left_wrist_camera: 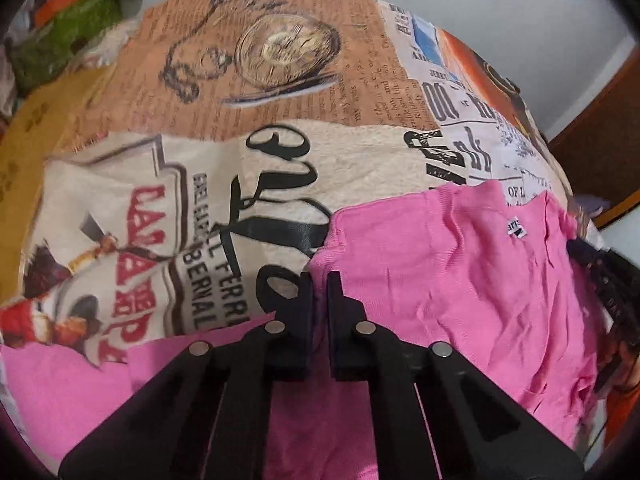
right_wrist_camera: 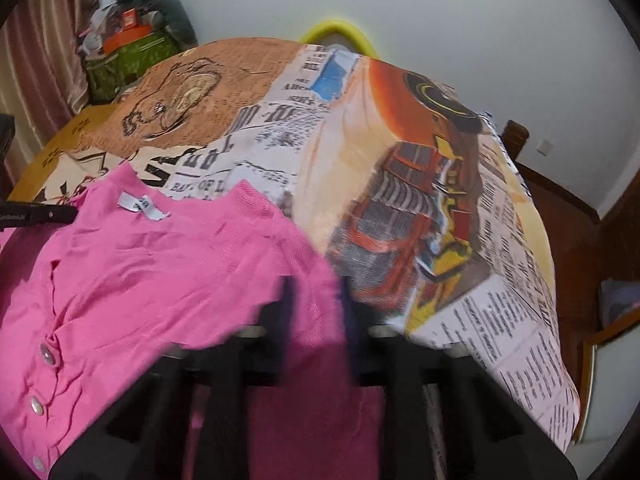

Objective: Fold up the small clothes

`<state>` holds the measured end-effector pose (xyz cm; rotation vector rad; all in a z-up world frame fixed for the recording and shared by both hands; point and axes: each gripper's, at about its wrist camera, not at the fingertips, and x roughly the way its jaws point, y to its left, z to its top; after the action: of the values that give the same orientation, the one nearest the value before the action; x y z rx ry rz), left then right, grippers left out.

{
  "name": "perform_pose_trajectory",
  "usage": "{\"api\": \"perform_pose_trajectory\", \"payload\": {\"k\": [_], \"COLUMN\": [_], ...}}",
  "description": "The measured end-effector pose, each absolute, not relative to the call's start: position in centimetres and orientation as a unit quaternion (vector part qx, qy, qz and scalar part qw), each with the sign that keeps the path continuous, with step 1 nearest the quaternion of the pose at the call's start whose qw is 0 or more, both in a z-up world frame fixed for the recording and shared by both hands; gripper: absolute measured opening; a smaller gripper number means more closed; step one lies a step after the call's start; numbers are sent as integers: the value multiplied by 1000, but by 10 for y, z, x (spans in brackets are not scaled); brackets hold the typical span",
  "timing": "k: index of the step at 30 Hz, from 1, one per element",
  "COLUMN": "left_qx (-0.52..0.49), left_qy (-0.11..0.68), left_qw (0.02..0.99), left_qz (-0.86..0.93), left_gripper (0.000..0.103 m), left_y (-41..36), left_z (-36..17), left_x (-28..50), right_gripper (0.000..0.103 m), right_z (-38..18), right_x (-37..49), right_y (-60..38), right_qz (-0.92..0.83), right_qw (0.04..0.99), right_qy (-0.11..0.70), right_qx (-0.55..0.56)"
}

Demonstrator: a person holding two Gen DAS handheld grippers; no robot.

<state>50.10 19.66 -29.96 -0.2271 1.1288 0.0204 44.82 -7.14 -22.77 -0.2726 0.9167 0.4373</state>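
A small pink cardigan (left_wrist_camera: 460, 280) lies open on the table with its white neck label (left_wrist_camera: 516, 230) facing up. My left gripper (left_wrist_camera: 320, 300) is shut on the cardigan's left shoulder edge, with pink cloth pinched in the narrow slit between the jaws. In the right wrist view the cardigan (right_wrist_camera: 160, 272) shows pearly buttons (right_wrist_camera: 48, 350) down its front. There my right gripper (right_wrist_camera: 318, 300), blurred, is shut on the right shoulder edge, cloth filling the space between its fingers. Each gripper also shows as a dark tip at the side of the other's view.
The table wears a printed newspaper-collage cloth (left_wrist_camera: 260, 60), and its right edge (right_wrist_camera: 532, 280) drops off close by. A green bag of clutter (right_wrist_camera: 128, 60) stands at the back left. A yellow chair back (right_wrist_camera: 340, 32) and dark wooden furniture (right_wrist_camera: 560, 208) stand beyond the table.
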Motion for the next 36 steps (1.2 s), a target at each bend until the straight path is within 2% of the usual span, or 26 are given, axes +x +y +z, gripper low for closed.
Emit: {"api": "perform_pose_trajectory", "payload": {"k": [7,13,18,20,22,23,25,28,33,36], "left_qx": [-38,-38,-48,-50,-56,-60,-73,-84,-77,-65], "left_qy": [498,517,523,519,512,507,491,469,474,474], "left_qw": [863,846,845,848,852,855,862,870,856,853], "left_qz": [72,125,100,96,94,97,105,129,192,207], "left_gripper": [3,4,6,12,22,26,45,54,60,75], "left_y": [198,221,221,222,226,230,243,265,302,316], "left_z": [-268,-289,-298,-291,-280,-273,-258,-239,-228,-229], "left_x": [513,533,527,519,508,500,482,448,388,353], "right_gripper": [7,6,8,13,31,36,46,55,64,68], "right_z": [-217,-212,-222,-219,-213,-210,-196,-177,-160,-161], "right_x": [467,493,496,491,485,481,467,445,408,386], "right_y": [-75,-78,-71,-69,-68,-68,-66,-60,-45,-37], "right_qz": [193,166,160,161,160,161,174,202,249,274], "right_qw": [876,882,878,877,875,876,882,886,882,874], "right_qy": [416,414,419,422,426,423,407,390,377,383], "right_qx": [-147,-151,-165,-165,-167,-167,-162,-150,-131,-118]}}
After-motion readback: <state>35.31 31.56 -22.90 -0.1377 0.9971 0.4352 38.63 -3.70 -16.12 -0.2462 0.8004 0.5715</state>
